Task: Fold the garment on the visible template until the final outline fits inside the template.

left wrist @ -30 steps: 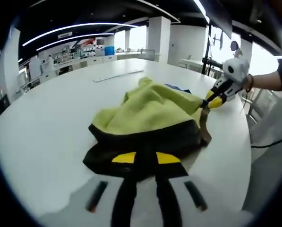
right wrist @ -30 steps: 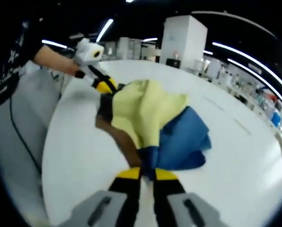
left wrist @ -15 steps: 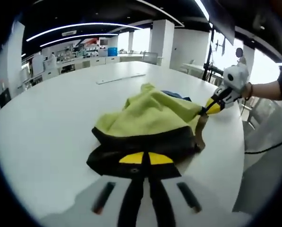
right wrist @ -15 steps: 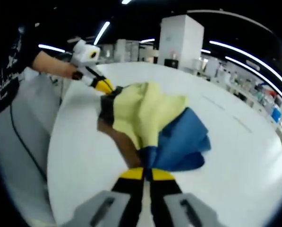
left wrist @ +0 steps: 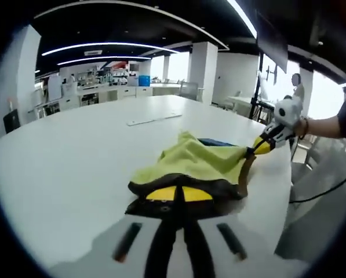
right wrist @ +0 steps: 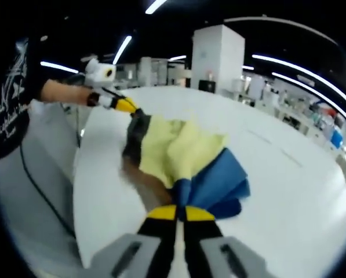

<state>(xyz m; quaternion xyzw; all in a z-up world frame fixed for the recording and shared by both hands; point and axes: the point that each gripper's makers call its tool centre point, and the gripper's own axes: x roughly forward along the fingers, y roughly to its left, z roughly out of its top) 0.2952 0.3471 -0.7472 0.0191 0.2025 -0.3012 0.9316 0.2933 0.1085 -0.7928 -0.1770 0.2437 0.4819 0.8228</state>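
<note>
- The garment (left wrist: 190, 168) lies bunched on the white worktop (left wrist: 68, 156), near its edge on the person's side; it is yellow-green with a dark hem, a brown strip and a blue part.
- In the left gripper view the left claw (left wrist: 179, 194) sits at the bottom, its yellow-tipped jaws pressed together on the dark hem of the garment.
- In the same view the right claw (left wrist: 255, 148) comes in from the right, pinching the far corner of the yellow cloth, where the brown strip hangs down.
- A hand (left wrist: 297, 123) holds that gripper, with a dark band at the wrist.
- In the right gripper view the right claw (right wrist: 181, 212) has its jaws nearly touching, clamped on cloth where the yellow and blue parts (right wrist: 219, 182) meet.
- There the left claw (right wrist: 128, 106) grips the dark end of the garment (right wrist: 175, 153) at the far side, with a person's forearm (right wrist: 65, 92) and dark printed shirt behind it.
- The cloth is stretched between the two claws and sags onto the worktop (right wrist: 288, 191) in folds.
- A long pale strip (left wrist: 154, 119) lies flat on the worktop, well apart from the garment.
- Behind stand white pillars (left wrist: 203, 70) and ceiling light strips.
</note>
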